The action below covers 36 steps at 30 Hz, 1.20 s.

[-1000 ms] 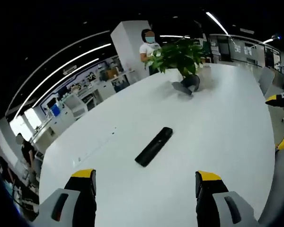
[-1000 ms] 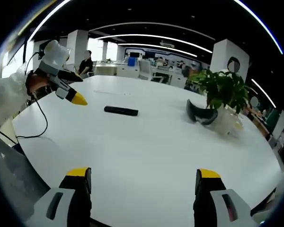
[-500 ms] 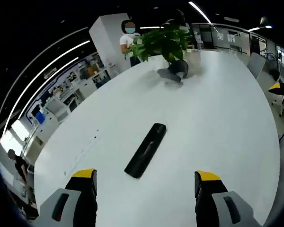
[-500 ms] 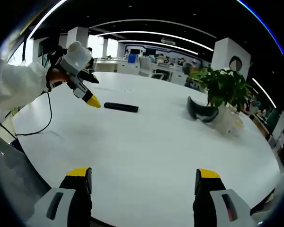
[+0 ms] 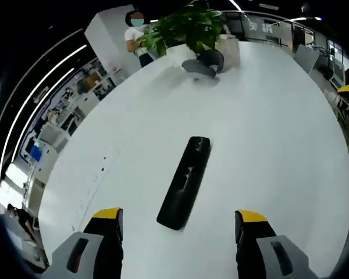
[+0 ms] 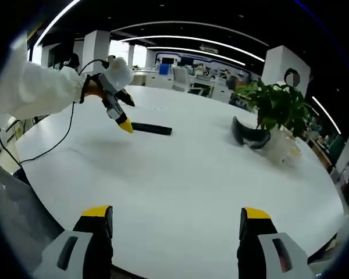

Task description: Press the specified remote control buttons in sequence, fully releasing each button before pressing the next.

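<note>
Both claws are held open and empty, presumably because pressing needs no grip. The left claw is poised just above the near end of the black remote control, laid flat on the white table. Farther off, the right claw is kept well back, likely for clear sight.

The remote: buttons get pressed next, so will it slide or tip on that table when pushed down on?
The remote lies flat along its whole length, so tipping seems unlikely. The table looks smooth and glossy, so an angled press could probably slide it; a straight-down press should hold. It looks like a rigid, light bar, easily nudged by the left gripper.
</note>
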Motion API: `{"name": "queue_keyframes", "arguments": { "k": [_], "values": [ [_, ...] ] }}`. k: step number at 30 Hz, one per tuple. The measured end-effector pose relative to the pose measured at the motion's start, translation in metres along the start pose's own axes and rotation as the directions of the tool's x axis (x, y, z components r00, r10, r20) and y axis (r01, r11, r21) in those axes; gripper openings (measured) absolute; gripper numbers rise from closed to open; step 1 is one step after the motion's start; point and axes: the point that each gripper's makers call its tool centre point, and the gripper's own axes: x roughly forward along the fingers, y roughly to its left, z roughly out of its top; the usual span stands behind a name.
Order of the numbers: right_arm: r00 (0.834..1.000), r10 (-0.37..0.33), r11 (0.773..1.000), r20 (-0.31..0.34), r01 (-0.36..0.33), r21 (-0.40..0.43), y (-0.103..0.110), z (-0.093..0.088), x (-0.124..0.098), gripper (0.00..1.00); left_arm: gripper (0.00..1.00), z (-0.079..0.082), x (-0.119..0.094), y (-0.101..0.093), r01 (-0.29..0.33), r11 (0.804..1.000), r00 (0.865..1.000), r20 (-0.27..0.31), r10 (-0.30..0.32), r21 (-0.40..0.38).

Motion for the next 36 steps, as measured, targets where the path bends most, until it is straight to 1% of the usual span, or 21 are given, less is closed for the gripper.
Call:
{"name": "queue_keyframes", "arguments": {
  "k": [2, 4, 6, 8, 11, 12, 13, 14, 18, 19, 20, 22, 23, 24, 25, 26, 28, 29, 30, 32, 36],
  "values": [
    [1.0, 0.0, 1.0, -0.003, 0.0, -0.002, 0.0, -0.001, 0.0, 0.89, 0.76, -0.001, 0.006, 0.001, 0.02, 1.0, 1.0, -0.014, -0.02, 0.003],
    [1.0, 0.001, 1.0, -0.005, -0.001, -0.003, 0.001, -0.001, 0.0, 0.89, 0.73, -0.002, 0.009, 0.003, 0.027, 0.999, 0.999, -0.027, -0.026, 0.022],
    [1.0, 0.0, 1.0, -0.01, 0.0, -0.005, 0.0, -0.002, 0.001, 0.89, 0.71, -0.003, 0.014, 0.005, 0.034, 0.998, 0.998, -0.045, -0.032, 0.051],
    [1.0, 0.0, 1.0, -0.011, 0.0, -0.004, 0.0, -0.002, 0.001, 0.89, 0.69, -0.005, 0.019, 0.004, 0.057, 0.996, 0.996, -0.067, -0.052, 0.071],
    [1.0, -0.002, 1.0, -0.014, 0.002, -0.003, 0.0, -0.002, 0.001, 0.89, 0.66, -0.005, 0.026, 0.004, 0.072, 0.993, 0.994, -0.084, -0.064, 0.097],
    [1.0, -0.002, 1.0, -0.016, 0.002, -0.003, 0.0, -0.003, 0.001, 0.89, 0.65, -0.003, 0.025, 0.003, 0.096, 0.991, 0.993, -0.077, -0.089, 0.094],
    [1.0, -0.002, 1.0, -0.016, 0.002, -0.003, 0.0, -0.003, 0.001, 0.88, 0.66, -0.001, 0.026, 0.008, 0.081, 0.993, 0.994, -0.083, -0.074, 0.082],
    [1.0, -0.001, 1.0, -0.016, 0.001, -0.003, 0.0, -0.003, 0.001, 0.88, 0.65, 0.0, 0.027, 0.009, 0.089, 0.993, 0.993, -0.082, -0.083, 0.079],
    [1.0, 0.004, 1.0, -0.024, -0.004, -0.006, 0.001, -0.004, 0.001, 0.88, 0.65, -0.002, 0.029, 0.007, 0.147, 0.987, 0.984, -0.11, -0.139, 0.065],
    [1.0, 0.005, 1.0, -0.024, -0.005, -0.007, 0.001, -0.004, 0.001, 0.88, 0.64, -0.002, 0.03, 0.006, 0.163, 0.984, 0.981, -0.116, -0.155, 0.065],
    [1.0, 0.008, 1.0, -0.025, -0.008, -0.009, 0.002, -0.004, 0.001, 0.88, 0.62, -0.003, 0.03, 0.002, 0.197, 0.979, 0.973, -0.131, -0.188, 0.056],
    [1.0, 0.012, 1.0, -0.027, -0.012, -0.012, 0.003, -0.004, 0.002, 0.88, 0.59, -0.004, 0.031, 0.0, 0.227, 0.973, 0.963, -0.158, -0.218, 0.038],
    [1.0, 0.011, 1.0, -0.028, -0.011, -0.014, 0.003, -0.004, 0.002, 0.88, 0.59, -0.004, 0.032, 0.001, 0.229, 0.972, 0.962, -0.162, -0.219, 0.045],
    [1.0, 0.008, 1.0, -0.027, -0.009, -0.018, 0.002, -0.004, 0.002, 0.88, 0.59, -0.003, 0.032, -0.001, 0.252, 0.966, 0.957, -0.164, -0.24, 0.056],
    [1.0, 0.009, 1.0, -0.025, -0.01, -0.017, 0.002, -0.003, 0.002, 0.88, 0.58, -0.004, 0.033, -0.003, 0.273, 0.961, 0.95, -0.169, -0.262, 0.044],
    [1.0, 0.014, 1.0, -0.028, -0.015, -0.013, 0.003, -0.004, 0.002, 0.88, 0.57, -0.006, 0.033, -0.004, 0.289, 0.957, 0.942, -0.18, -0.283, 0.006],
    [1.0, 0.014, 1.0, -0.028, -0.015, -0.015, 0.003, -0.004, 0.002, 0.88, 0.56, -0.008, 0.035, -0.003, 0.315, 0.949, 0.93, -0.188, -0.315, -0.034],
    [1.0, 0.015, 1.0, -0.027, -0.016, -0.016, 0.003, -0.004, 0.002, 0.88, 0.57, -0.007, 0.036, -0.001, 0.315, 0.949, 0.931, -0.186, -0.314, -0.024],
    [0.999, 0.017, 1.0, -0.028, -0.018, -0.017, 0.004, -0.004, 0.002, 0.88, 0.57, -0.006, 0.036, -0.002, 0.323, 0.946, 0.931, -0.184, -0.315, 0.015],
    [0.999, 0.019, 1.0, -0.03, -0.019, -0.019, 0.004, -0.004, 0.002, 0.88, 0.57, -0.006, 0.037, -0.002, 0.325, 0.946, 0.928, -0.199, -0.316, 0.009],
    [0.999, 0.023, 0.999, -0.029, -0.023, -0.022, 0.005, -0.004, 0.002, 0.88, 0.57, -0.007, 0.036, -0.003, 0.33, 0.944, 0.925, -0.205, -0.319, 0.017]
  ]
}}
